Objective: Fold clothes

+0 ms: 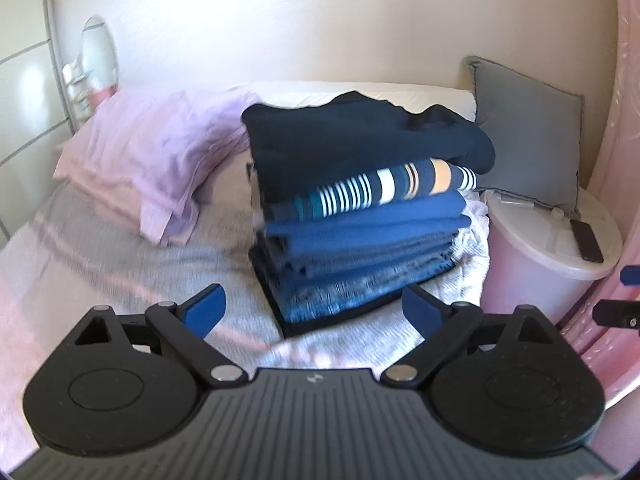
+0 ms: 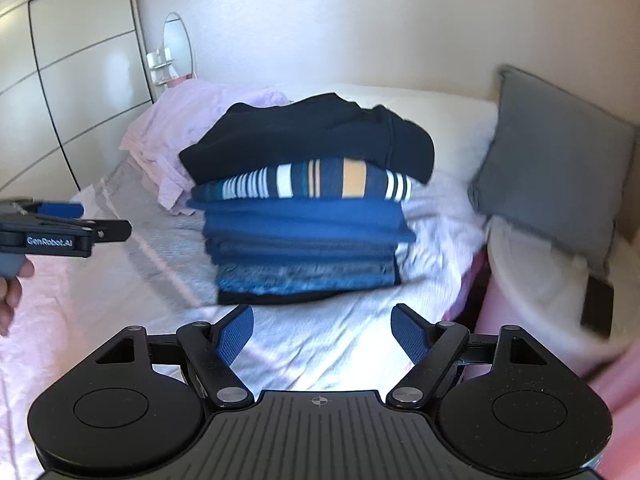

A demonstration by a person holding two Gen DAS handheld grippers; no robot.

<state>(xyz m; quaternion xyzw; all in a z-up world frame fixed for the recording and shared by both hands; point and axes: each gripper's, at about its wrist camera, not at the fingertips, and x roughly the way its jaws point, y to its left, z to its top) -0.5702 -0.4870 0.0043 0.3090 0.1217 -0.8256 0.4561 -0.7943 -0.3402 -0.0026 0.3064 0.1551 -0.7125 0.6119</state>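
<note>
Both grippers tilt down toward the bed (image 2: 120, 320), side by side. The left gripper (image 1: 314, 308) stands released, its blue pads spread wide with only bedspread between them; a hand (image 2: 10, 292) grips its handle at the left edge of the right wrist view. The right gripper (image 2: 322, 336) is likewise released and grasps nothing. Ahead of both, near the bed's far right edge, sits the stack of folded clothes (image 2: 308, 208): a dark navy garment (image 2: 304, 136) on top, a striped shirt (image 2: 320, 180) under it, blue pieces below. A lilac pillow (image 1: 160, 152) lies at the stack's left. Beside the bed's right edge stands a white bin (image 1: 548, 248) with a grey cushion (image 1: 528, 132) behind it.
</note>
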